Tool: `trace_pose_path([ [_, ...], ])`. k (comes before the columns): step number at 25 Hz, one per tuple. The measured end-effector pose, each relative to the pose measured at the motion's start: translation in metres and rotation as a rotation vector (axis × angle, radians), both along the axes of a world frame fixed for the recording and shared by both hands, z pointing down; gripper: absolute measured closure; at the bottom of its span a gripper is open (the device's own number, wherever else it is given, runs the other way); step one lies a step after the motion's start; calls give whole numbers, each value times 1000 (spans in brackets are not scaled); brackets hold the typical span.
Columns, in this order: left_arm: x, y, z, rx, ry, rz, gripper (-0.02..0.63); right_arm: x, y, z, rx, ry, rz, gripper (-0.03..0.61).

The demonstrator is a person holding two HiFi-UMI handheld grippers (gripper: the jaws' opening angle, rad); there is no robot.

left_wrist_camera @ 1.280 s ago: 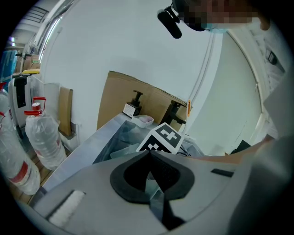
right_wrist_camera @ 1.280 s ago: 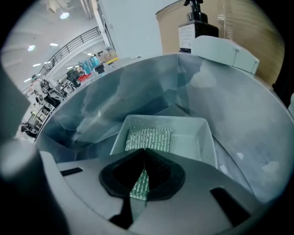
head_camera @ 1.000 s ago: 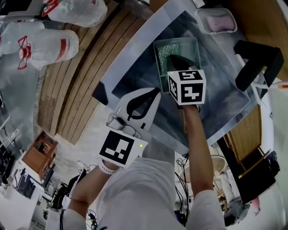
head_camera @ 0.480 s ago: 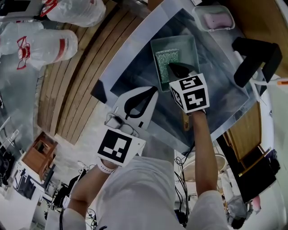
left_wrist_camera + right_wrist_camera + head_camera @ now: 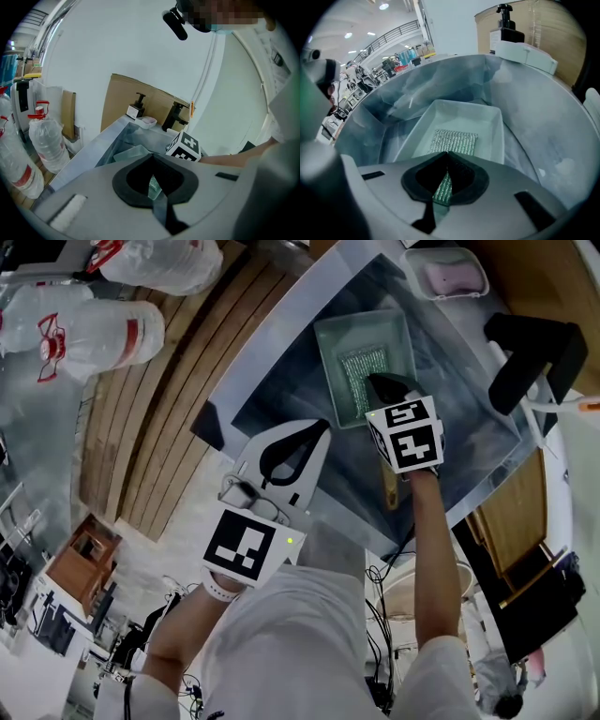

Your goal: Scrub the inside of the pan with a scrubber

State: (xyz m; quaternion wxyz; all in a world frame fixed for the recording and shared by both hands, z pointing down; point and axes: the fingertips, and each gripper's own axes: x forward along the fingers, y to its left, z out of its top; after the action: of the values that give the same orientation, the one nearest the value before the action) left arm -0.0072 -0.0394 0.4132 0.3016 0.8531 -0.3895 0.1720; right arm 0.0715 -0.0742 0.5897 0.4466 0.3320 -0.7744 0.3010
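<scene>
The wide pale rim of the grey-lined sink (image 5: pixel 272 334) frames a deep basin. Its floor lies bare to the left of and in front of the pale green rectangular plastic pan (image 5: pixel 328 343), which sits toward the far end with its low walls clear of the basin sides. On the far rim stands a clear plastic dish (image 5: pixel 412 285) holding a pink bar (image 5: pixel 442 279), and a black faucet (image 5: pixel 530 357) rises at the right edge. Inside the pan a green mesh scrubber (image 5: pixel 364 367) lies flat on the bottom near the middle, with bare pan floor on both sides and beyond it. Its weave glints silvery green, and its near end runs in under the right gripper (image 5: pixel 370 381), whose jaws are pressed together on that end. The left gripper (image 5: pixel 319 432) hovers over the sink's near left rim, well apart from the pan, with its jaws closed tip to tip. Clear plastic water bottles (image 5: pixel 94 334) stand on wooden slats (image 5: pixel 178 399) outside the sink.
</scene>
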Motion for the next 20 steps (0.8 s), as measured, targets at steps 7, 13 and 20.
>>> trace_pose_path([
  [7,1,2,0,5,3,0,614,26,-19,2,16,28,115,568],
  [13,1,2,0,4,-2,6,614,-27,-20,0,45,-35,56,568],
  [20,-3,-2,-8,17,-7,2,614,-24,-20,-18,80,-78,107,568],
])
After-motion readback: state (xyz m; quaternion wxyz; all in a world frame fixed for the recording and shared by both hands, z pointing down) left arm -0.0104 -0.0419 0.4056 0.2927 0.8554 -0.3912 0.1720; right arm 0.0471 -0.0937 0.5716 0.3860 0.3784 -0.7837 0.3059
